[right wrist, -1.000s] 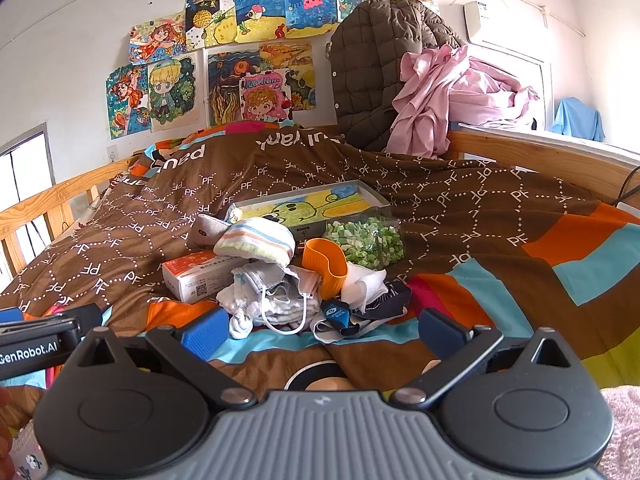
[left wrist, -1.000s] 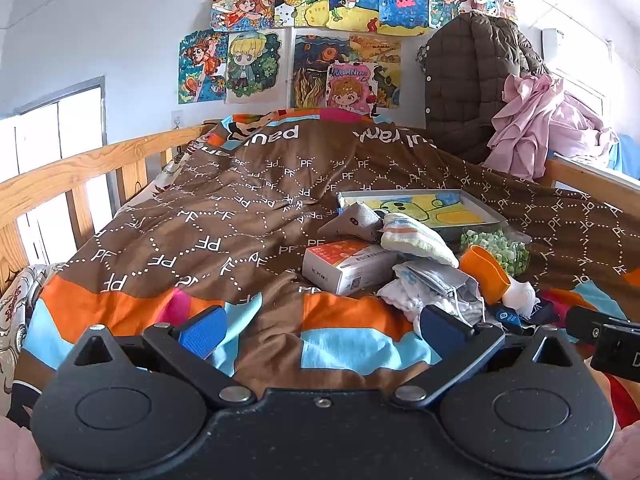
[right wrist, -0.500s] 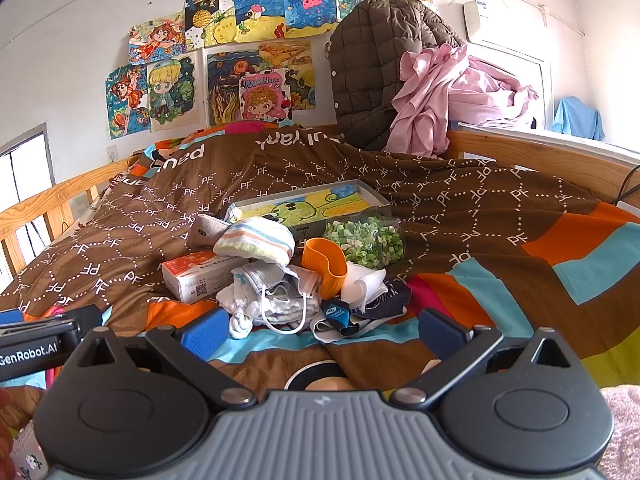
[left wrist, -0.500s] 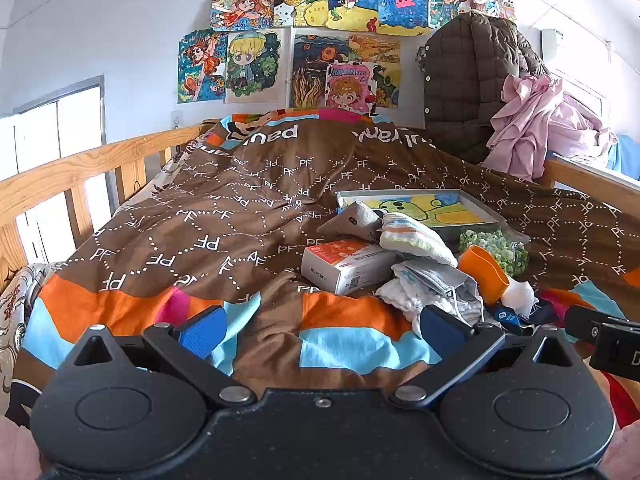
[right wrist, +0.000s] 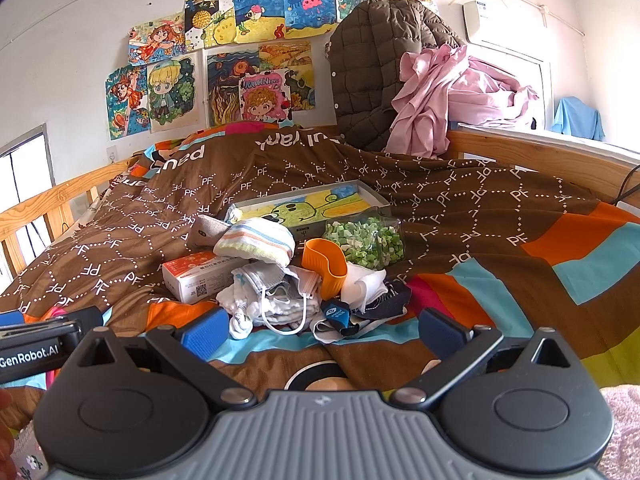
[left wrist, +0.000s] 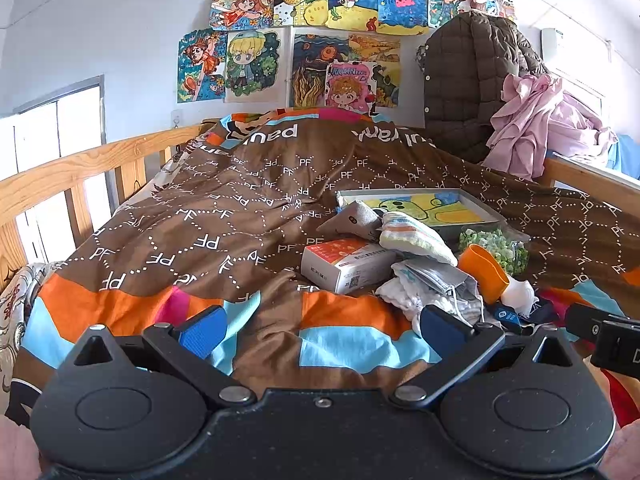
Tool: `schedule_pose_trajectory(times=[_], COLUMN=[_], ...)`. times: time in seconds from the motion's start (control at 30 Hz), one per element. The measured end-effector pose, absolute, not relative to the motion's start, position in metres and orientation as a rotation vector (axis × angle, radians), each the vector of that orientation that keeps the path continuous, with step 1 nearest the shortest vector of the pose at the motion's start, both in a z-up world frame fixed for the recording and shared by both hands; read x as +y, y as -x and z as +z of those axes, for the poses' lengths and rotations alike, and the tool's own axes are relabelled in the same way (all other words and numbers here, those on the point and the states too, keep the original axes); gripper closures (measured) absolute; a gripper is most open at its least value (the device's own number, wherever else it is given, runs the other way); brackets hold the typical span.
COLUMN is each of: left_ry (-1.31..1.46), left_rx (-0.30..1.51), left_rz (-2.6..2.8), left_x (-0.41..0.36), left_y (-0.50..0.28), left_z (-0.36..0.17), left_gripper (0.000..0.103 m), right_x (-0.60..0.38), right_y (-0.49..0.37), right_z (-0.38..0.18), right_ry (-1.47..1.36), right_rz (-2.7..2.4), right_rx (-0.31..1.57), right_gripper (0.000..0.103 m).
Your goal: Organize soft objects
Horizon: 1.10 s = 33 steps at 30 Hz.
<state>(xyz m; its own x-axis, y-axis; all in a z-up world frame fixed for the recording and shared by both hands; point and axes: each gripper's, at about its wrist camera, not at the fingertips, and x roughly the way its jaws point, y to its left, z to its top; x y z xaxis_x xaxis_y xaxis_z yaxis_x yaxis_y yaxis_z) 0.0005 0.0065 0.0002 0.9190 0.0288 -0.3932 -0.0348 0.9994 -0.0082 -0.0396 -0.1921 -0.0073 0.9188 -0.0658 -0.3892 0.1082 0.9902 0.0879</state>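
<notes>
A heap of small things lies on the brown quilt (left wrist: 240,216): a striped folded cloth (right wrist: 256,238), white cloths and face masks (right wrist: 272,300), an orange soft cup (right wrist: 324,266), a white wad (right wrist: 366,284), dark fabric with a blue tag (right wrist: 340,314), and a grey pouch (left wrist: 354,220). My left gripper (left wrist: 320,326) hovers open near the bed's front edge, left of the heap. Just in front of the heap, my right gripper (right wrist: 320,328) is open and empty. Each gripper's side shows in the other's view.
An orange-white carton (right wrist: 200,276), a bag of green pieces (right wrist: 366,240) and a shallow box with a cartoon picture (right wrist: 316,204) sit by the heap. Wooden bed rails (left wrist: 72,172) run along both sides. A brown jacket (right wrist: 372,68) and pink clothes (right wrist: 452,92) hang at the back right.
</notes>
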Motion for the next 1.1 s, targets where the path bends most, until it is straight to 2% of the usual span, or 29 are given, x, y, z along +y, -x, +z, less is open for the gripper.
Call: schedule_pose_trajectory(times=[1.1], left_ry=[0.017], left_rx=[0.405], left_rz=[-0.005], left_x=[0.0019], left_y=[0.0022], left_z=[-0.0027], left_gripper=[0.001], right_x=[-0.1923], right_y=[0.0395], right_z=[-0.0074], right_ry=[-0.109], right_rz=[-0.089], right_rx=[0.397], right_gripper=[0.000])
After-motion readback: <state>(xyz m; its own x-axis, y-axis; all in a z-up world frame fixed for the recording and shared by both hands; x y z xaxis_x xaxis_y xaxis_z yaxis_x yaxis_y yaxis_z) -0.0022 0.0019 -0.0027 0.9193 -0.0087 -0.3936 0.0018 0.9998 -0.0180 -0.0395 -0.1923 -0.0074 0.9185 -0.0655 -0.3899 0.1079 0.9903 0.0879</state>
